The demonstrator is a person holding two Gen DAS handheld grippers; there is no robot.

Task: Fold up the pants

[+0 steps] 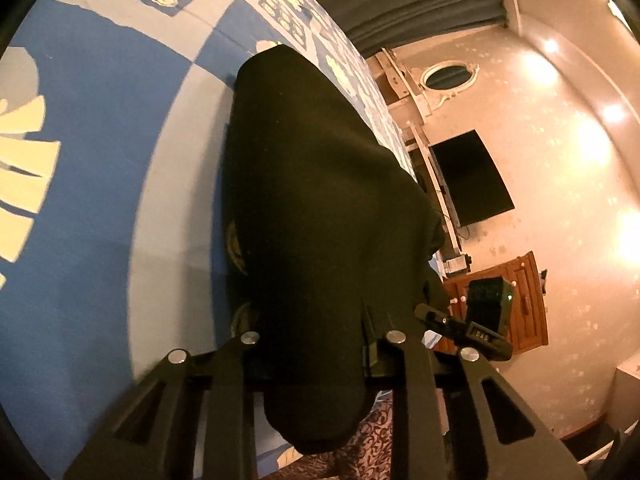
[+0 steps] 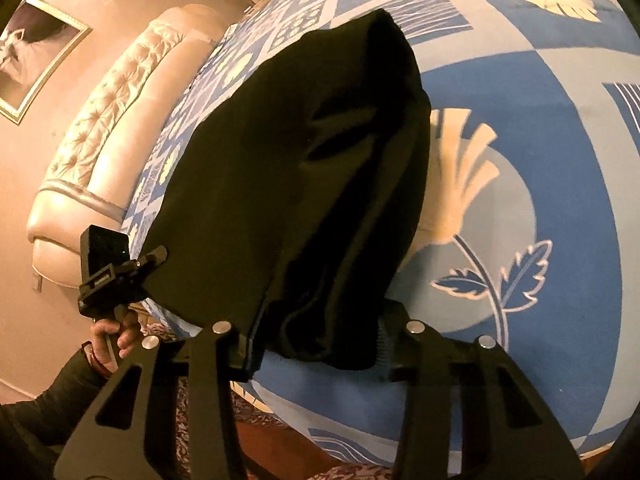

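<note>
Nearest the cameras, left gripper (image 1: 320, 360) and right gripper (image 2: 320, 344) each look clamped on an edge of the black pants (image 1: 320, 200), fabric bunched btw the fingers, w/ the other gripper visible off to the side in each view. Pants hang from both grips and drape out over the blue patterned bedspread (image 1: 100, 140), far end resting on it, so probably mid-fold: cloth looks doubled already but isn't laid flat. Left to do, I'd guess: lower it, smooth, maybe one more fold; beyond are headboard (image 2: 100, 120) and TV (image 1: 472, 180).

Blue patterned bed (image 1: 100, 160), tufted headboard (image 2: 120, 92)
</note>
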